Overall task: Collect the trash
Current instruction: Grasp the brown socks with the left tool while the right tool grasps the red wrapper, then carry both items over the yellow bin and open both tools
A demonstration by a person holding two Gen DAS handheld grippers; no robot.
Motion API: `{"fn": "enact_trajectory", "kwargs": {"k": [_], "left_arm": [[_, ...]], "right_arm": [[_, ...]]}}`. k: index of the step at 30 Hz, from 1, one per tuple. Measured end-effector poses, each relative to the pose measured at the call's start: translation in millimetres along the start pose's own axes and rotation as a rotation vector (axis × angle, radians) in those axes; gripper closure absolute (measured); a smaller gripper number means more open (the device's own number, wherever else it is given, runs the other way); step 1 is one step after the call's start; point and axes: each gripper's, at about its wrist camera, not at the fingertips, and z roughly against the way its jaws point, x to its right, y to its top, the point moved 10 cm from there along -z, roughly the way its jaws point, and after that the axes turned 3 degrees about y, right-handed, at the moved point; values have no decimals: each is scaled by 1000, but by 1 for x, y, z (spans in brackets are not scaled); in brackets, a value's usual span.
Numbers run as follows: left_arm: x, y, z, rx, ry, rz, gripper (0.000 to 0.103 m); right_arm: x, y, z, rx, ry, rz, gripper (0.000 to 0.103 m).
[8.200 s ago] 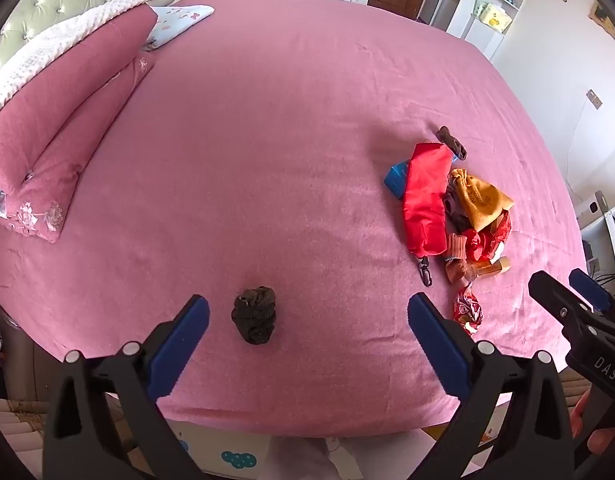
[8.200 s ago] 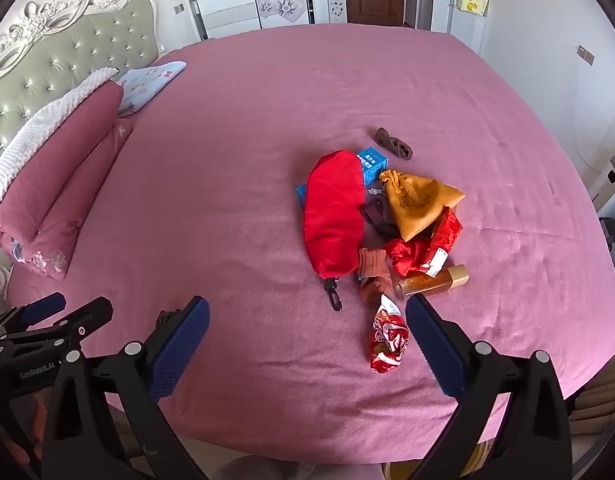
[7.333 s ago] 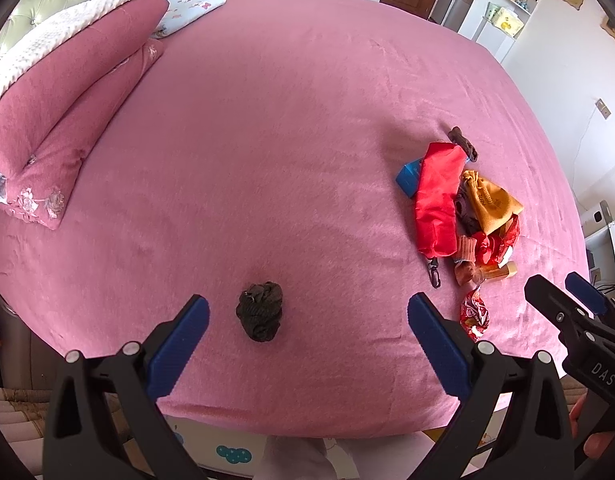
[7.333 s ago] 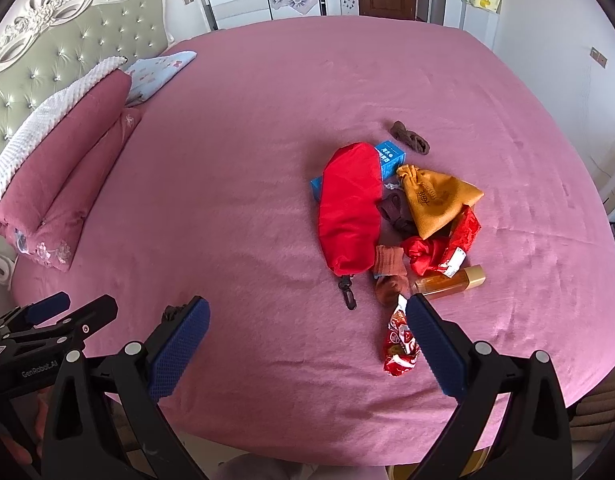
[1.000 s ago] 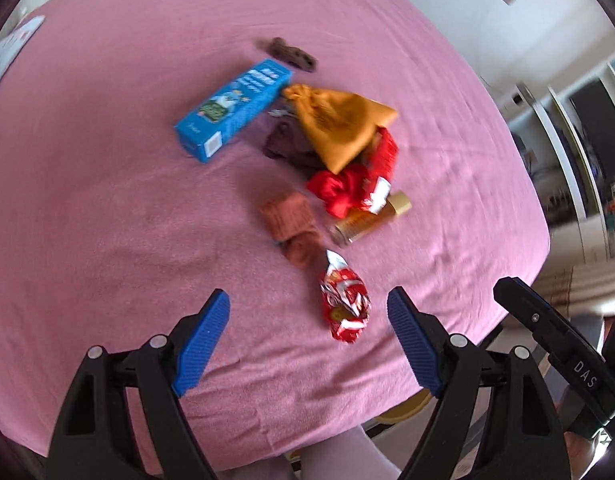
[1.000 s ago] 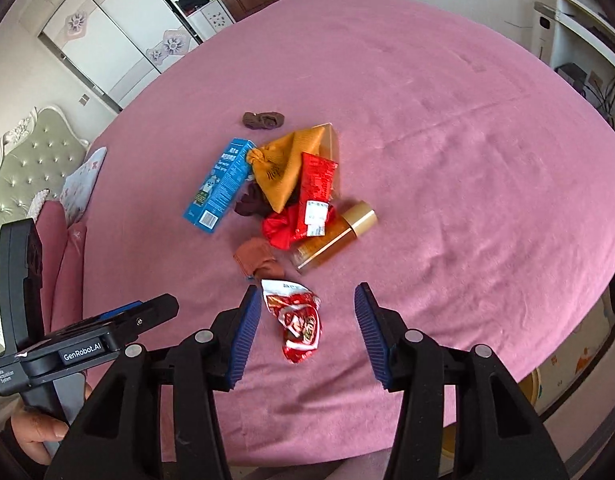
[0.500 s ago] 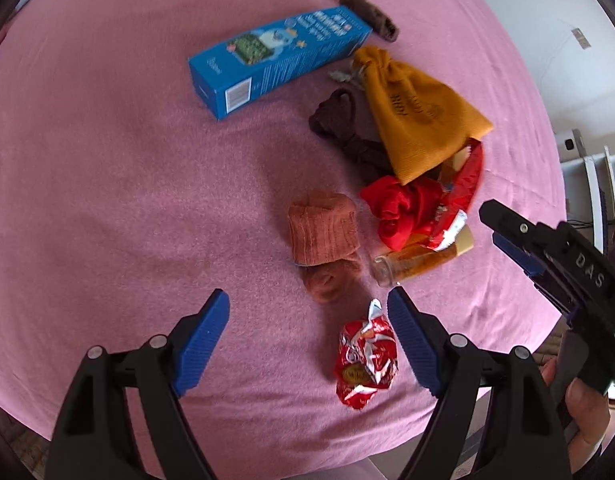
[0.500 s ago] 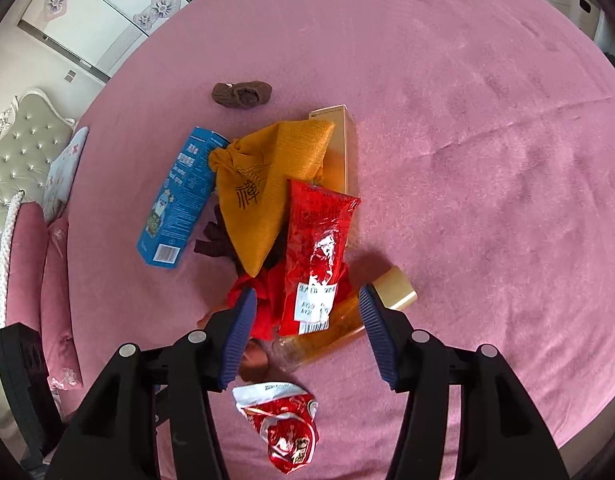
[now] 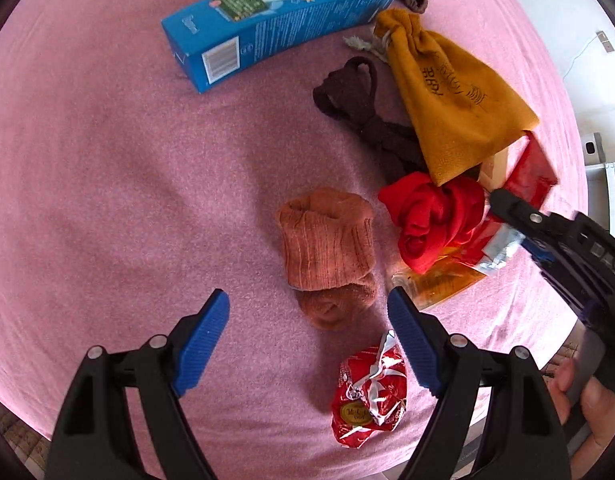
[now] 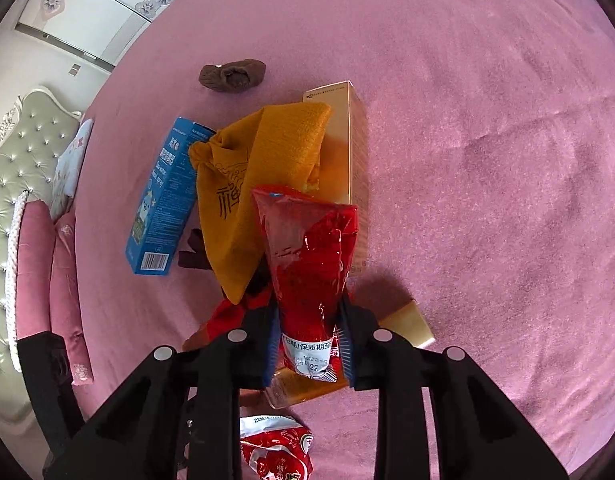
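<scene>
On the pink bed (image 9: 107, 160) lies a heap of items. My right gripper (image 10: 308, 308) is closing, and its pads press the white-labelled end of a red plastic packet (image 10: 307, 248) that lies over an amber bottle (image 10: 403, 320). From the left wrist view this gripper (image 9: 511, 220) reaches into the heap from the right. My left gripper (image 9: 307, 296) hangs open above an orange-brown sock (image 9: 327, 240), holding nothing. A crumpled red snack wrapper (image 9: 371, 392) lies just near of its right finger.
A mustard pouch (image 9: 447, 92), a red cloth (image 9: 427, 216), a dark brown cloth (image 9: 371, 120) and a blue box (image 9: 275, 20) crowd the heap. A gold box (image 10: 355, 140) lies under the pouch. A brown sock (image 10: 231, 74) lies farther off. Pillows (image 10: 39, 272) sit far left.
My right gripper dropped onto the heap and its jaws narrowed around the red packet. The left gripper sank closer to the sock and the crumpled wrapper, jaws unchanged.
</scene>
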Motion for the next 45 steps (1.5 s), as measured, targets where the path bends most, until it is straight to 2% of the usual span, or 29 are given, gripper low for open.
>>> {"fn": "enact_trajectory", "kwargs": {"k": [3,5,8,10,12,13,15,18,24,28,34,37,41,45], "left_arm": [[-1,0,-5,-1,2,13,23],[-4,3,-11,4,30,12,24],[-7,7,-26,-5,72,-9,35],[-5,10,-32,-13,68,-20,57],[2,13,-30,3,78,-72,73],[5,15,-27,18,99,-98,78],[9,13,-21,33,81,-120,80],[8,8,-7,41,-3,-100,81],[-3,0,38,77,-67,-129,80],[-8,-13,75,111,-94,-193,80],[13,-35,121,154,-160,-318,80],[27,-58,140,150,-212,-377,80],[56,-94,140,128,-242,-464,80],[92,-135,133,83,-259,-531,80]], "right_arm": [[-1,-1,11,9,13,17,78],[-1,-3,20,14,21,30,78],[1,-4,28,29,-1,53,78],[4,-7,32,37,-24,69,78],[5,-12,35,34,-21,65,78],[5,-15,37,33,-19,64,78],[4,-22,43,40,-29,61,78],[-1,-34,54,52,-25,51,78],[-18,-58,82,99,-22,33,78],[-28,-76,107,154,-30,7,78],[-33,-110,155,253,-50,-24,78],[-27,-131,176,285,-63,-48,78],[-6,-163,197,298,-73,-111,78],[35,-198,215,298,-91,-204,78]]}}
